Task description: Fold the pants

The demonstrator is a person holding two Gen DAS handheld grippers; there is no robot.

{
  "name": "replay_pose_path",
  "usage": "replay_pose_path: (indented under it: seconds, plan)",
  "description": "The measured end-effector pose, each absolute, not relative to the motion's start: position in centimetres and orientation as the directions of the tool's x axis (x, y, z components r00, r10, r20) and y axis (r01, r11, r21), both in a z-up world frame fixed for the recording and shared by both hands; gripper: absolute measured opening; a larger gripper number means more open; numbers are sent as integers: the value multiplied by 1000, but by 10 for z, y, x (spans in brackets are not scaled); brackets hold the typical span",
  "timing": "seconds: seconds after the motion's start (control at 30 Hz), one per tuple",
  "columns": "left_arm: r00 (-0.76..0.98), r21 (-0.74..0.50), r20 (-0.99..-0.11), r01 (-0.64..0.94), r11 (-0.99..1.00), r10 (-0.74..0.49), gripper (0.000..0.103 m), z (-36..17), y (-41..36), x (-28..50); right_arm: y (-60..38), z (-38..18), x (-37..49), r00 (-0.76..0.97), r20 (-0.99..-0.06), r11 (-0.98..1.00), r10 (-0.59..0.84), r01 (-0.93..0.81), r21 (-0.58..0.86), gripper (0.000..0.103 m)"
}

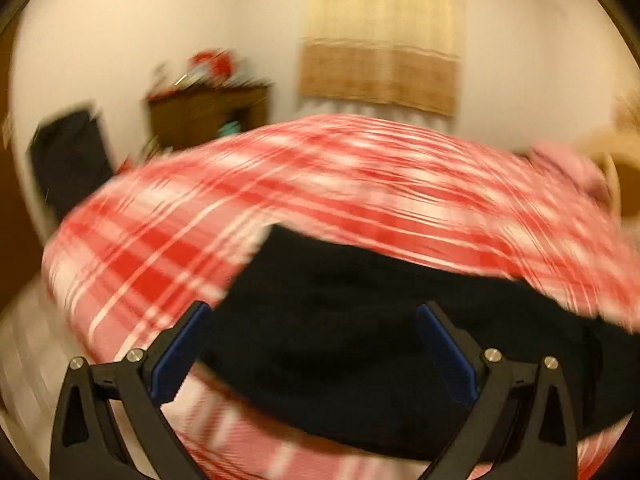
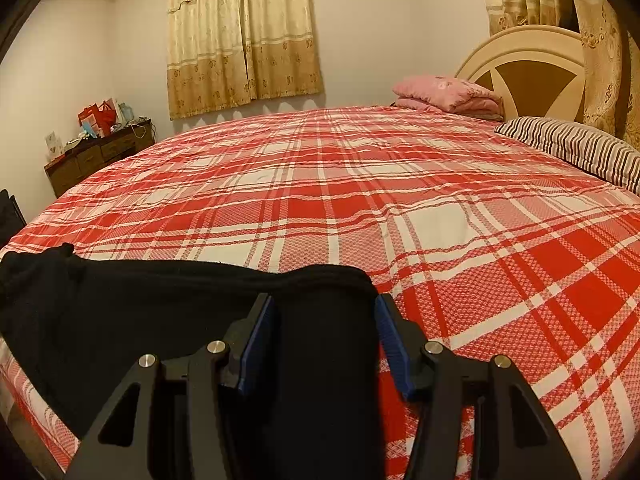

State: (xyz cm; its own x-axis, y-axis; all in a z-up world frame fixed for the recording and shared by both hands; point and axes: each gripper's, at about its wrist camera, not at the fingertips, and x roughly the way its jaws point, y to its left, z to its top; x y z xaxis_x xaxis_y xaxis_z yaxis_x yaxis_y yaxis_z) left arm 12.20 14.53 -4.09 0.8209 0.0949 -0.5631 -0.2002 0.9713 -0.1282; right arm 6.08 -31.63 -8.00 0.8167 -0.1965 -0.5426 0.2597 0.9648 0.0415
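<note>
Half of what your left view shows is motion blur. Both grippers, left (image 1: 312, 312) and right (image 2: 324, 304), stand spread over the black pants (image 2: 160, 312) at the near edge of the plaid bed (image 2: 400, 184); beyond lies open bedspread.

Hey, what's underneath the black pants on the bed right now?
The black pants lie on the red and white plaid bedspread, which shows all around them. Whatever sits directly beneath the dark fabric is covered, so nothing else can be made out there.

hand-held gripper (image 2: 324, 304) | black frame | blue pads (image 2: 256, 344) | silver screws (image 2: 218, 347)
</note>
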Motion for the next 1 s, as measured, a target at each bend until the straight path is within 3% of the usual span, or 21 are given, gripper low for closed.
replay_pose_path:
  seconds: [0.17, 0.37, 0.53, 0.73, 0.87, 1.0]
  plan:
    - [766, -243, -635, -317, 917, 97, 103, -69, 182, 127, -316, -80, 61, 817, -541, 965, -197, 260, 41, 54]
    - [767, -138, -627, -282, 949, 136, 101, -75, 162, 130, -316, -80, 61, 817, -542, 965, -197, 260, 41, 54]
    - [773, -176, -625, -275, 945, 108, 88, -72, 166, 130, -315, -80, 61, 817, -541, 965, -198, 260, 40, 54]
    - [775, -263, -628, -297, 918, 70, 60, -64, 177, 127, -315, -81, 61, 817, -541, 965, -198, 260, 41, 54]
    - [757, -152, -636, -316, 936, 152, 60, -67, 164, 130, -315, -81, 61, 817, -541, 965, -198, 260, 40, 54]
    - [732, -26, -636, -336, 942, 244, 72, -66, 150, 133, -315, -81, 61, 817, -541, 965, -198, 260, 40, 54]
